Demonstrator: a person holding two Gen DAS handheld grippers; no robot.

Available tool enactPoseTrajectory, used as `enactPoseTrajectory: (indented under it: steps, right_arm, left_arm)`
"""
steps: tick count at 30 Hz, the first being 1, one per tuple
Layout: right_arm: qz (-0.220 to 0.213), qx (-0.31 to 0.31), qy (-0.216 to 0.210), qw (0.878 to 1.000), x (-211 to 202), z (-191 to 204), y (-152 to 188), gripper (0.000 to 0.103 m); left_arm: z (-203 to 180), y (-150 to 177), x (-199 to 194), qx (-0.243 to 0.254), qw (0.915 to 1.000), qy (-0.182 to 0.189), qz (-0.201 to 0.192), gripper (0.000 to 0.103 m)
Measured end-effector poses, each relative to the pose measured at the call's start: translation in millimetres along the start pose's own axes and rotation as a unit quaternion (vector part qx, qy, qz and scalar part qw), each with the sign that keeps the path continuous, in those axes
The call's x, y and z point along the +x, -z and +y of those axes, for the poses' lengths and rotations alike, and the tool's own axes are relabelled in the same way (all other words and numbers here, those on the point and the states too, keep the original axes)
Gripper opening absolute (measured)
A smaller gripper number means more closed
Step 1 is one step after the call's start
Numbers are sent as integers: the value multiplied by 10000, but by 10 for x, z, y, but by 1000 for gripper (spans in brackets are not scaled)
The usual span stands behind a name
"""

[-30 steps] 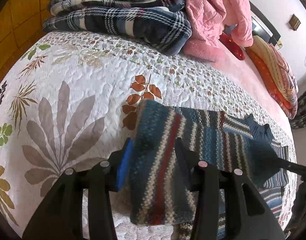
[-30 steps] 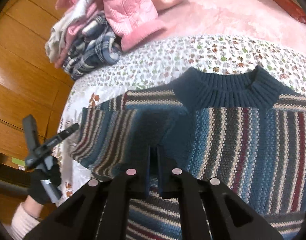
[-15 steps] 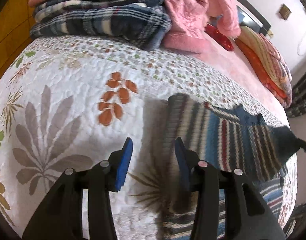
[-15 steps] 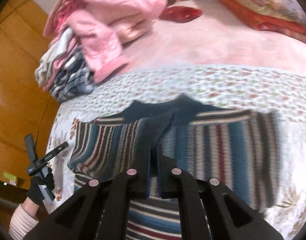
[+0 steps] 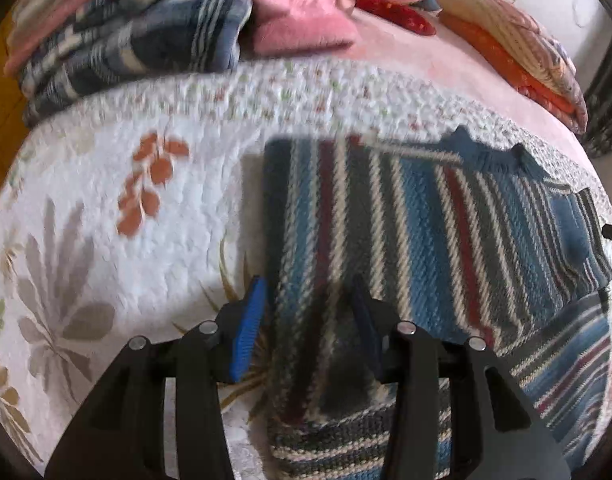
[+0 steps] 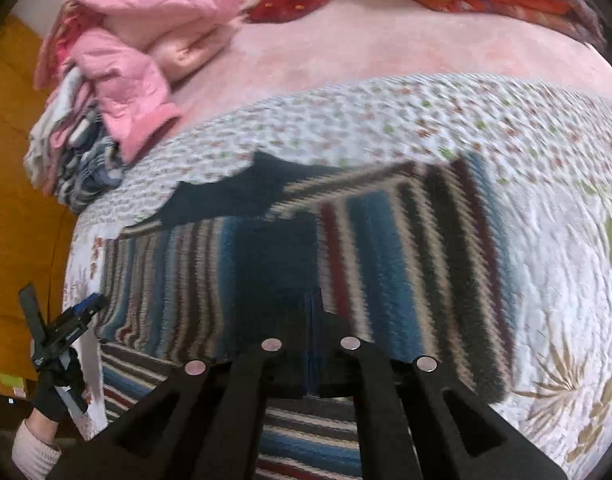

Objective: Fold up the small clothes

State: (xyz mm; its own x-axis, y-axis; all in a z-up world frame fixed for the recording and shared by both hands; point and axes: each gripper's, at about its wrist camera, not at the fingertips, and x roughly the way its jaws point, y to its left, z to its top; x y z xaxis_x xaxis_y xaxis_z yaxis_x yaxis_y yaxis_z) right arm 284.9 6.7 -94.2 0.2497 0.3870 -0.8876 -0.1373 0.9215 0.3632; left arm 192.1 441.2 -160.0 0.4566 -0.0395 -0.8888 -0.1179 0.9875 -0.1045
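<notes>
Striped knit sweater [image 5: 446,232] laid on quilted bedspread [image 5: 106,208], 1 side panel seen folded over body; further folds judged left. Left gripper [image 5: 306,316] spread wide above sweater edge. Right gripper [image 6: 312,320] pressed together, pinching dark blue fold.

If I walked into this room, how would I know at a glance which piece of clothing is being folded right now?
Start at the bed's white floral quilt. Lying flat on it, nearer than the heap of pink and plaid laundry at the back, is the striped sweater. It is the only knit with blue, cream, grey and dark red stripes and a solid blue ribbed collar.
</notes>
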Motion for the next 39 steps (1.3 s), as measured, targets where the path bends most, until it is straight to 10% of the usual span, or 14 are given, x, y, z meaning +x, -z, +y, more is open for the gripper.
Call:
enactPoseTrajectory:
  steps: [7,22,26,39]
  right_arm:
    - [294,-451,-152,9984,322,411,36,12]
    - [631,-328,85,9974,597,177,261,11]
    - [396,-327,49,9987,282,260,236,41]
    - [44,34,-129,9999,-1037,92,1010,58]
  left_arm:
    - [-347,-11,39,96,9969,759,174,49]
    - [-399,184,230,222,9963,539,627,50]
    - [-428,143,50,149,9966,345,735,51]
    - [-522,963,-1318,-31,9928,214,1179,73]
